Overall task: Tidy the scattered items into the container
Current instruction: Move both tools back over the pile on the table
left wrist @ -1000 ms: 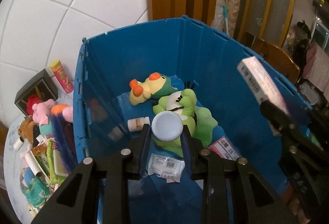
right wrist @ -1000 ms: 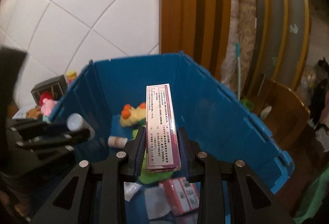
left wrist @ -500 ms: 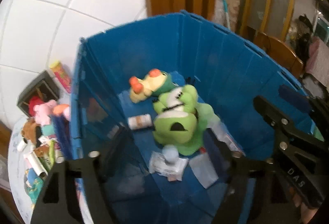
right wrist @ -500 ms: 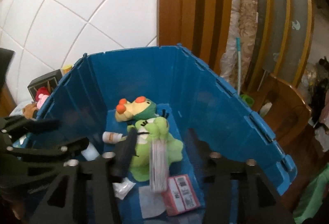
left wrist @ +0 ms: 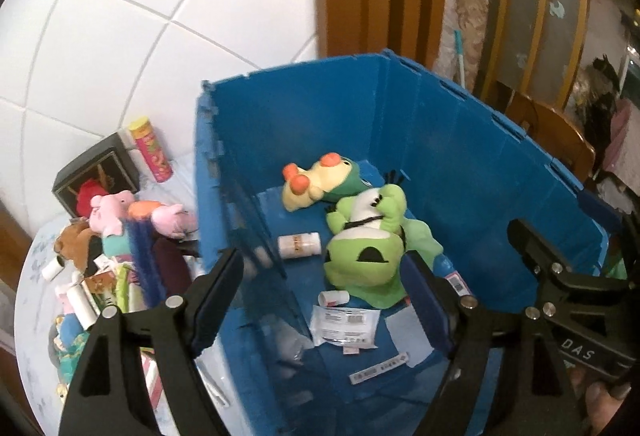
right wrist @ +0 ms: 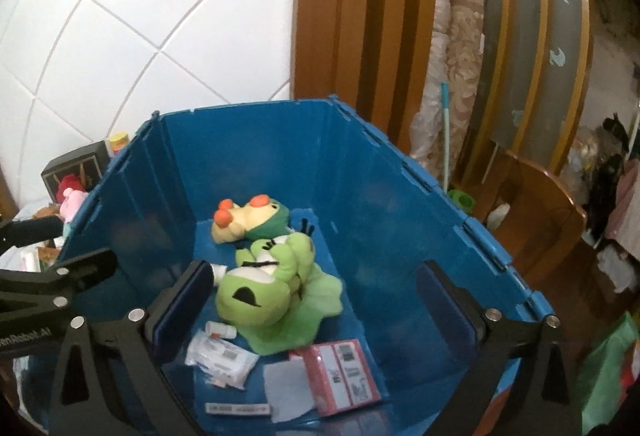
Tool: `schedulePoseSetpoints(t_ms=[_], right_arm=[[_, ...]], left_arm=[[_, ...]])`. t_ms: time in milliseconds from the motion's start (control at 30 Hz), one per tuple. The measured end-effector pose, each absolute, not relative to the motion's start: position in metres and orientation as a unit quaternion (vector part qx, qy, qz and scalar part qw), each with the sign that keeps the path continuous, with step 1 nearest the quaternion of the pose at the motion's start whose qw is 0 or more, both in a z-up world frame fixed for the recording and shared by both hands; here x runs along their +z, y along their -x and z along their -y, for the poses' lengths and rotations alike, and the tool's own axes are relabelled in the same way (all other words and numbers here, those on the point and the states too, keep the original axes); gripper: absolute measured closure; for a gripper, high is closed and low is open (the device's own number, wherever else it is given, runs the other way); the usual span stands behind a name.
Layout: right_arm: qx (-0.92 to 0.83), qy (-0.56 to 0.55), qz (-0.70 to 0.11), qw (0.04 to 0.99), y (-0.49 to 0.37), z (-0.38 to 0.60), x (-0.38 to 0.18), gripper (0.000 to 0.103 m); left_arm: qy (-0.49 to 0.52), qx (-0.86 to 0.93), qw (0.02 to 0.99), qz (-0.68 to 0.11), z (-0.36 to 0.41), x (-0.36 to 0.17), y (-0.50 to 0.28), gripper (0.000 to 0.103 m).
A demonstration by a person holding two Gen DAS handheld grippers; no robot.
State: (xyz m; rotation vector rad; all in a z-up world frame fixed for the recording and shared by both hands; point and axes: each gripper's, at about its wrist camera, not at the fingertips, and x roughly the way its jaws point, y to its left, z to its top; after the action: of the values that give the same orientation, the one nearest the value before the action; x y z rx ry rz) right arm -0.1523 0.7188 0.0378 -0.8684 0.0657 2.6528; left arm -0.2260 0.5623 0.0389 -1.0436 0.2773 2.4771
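Left gripper (left wrist: 324, 284) above deep blue plastic crate (left wrist: 472, 156), jaws spread wide, nothing held. Right gripper (right wrist: 316, 300) likewise released, empty, over same crate (right wrist: 384, 212). Inside crate – green frog plush (right wrist: 268, 284), yellow-green plush with orange eyes (right wrist: 248, 220), small white bottle (left wrist: 299, 245), pink flat box (right wrist: 340, 376), white packets (right wrist: 220, 356). Outside, left of crate – pile of unsorted toys (left wrist: 120, 216), pink cylindrical can (left wrist: 151, 155), black box (left wrist: 96, 172).

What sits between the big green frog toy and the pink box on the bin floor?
Bare blue bin floor only: in the right wrist view the frog's green skirt nearly reaches the pink box.
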Motion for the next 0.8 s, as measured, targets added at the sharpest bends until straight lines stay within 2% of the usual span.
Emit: schedulePoseSetpoints(t_ms=[300, 600, 800], right_arm=[[0.953, 0.279, -0.018, 0.116, 0.154, -0.664, 0.047, 0.0], [0.966, 0.253, -0.009, 0.054, 0.137, -0.56, 0.051, 0.0], [0.97, 0.241, -0.017, 0.011, 0.119, -0.475, 0.04, 0.0]], left_arm=[[0.366, 0.917, 0.142, -0.072, -0.478, 0.039, 0.212, 0.022], [0.357, 0.931, 0.068, -0.048, -0.352, 0.029, 0.182, 0.022], [0.368, 0.928, 0.031, -0.046, -0.246, 0.001, 0.158, 0.022]])
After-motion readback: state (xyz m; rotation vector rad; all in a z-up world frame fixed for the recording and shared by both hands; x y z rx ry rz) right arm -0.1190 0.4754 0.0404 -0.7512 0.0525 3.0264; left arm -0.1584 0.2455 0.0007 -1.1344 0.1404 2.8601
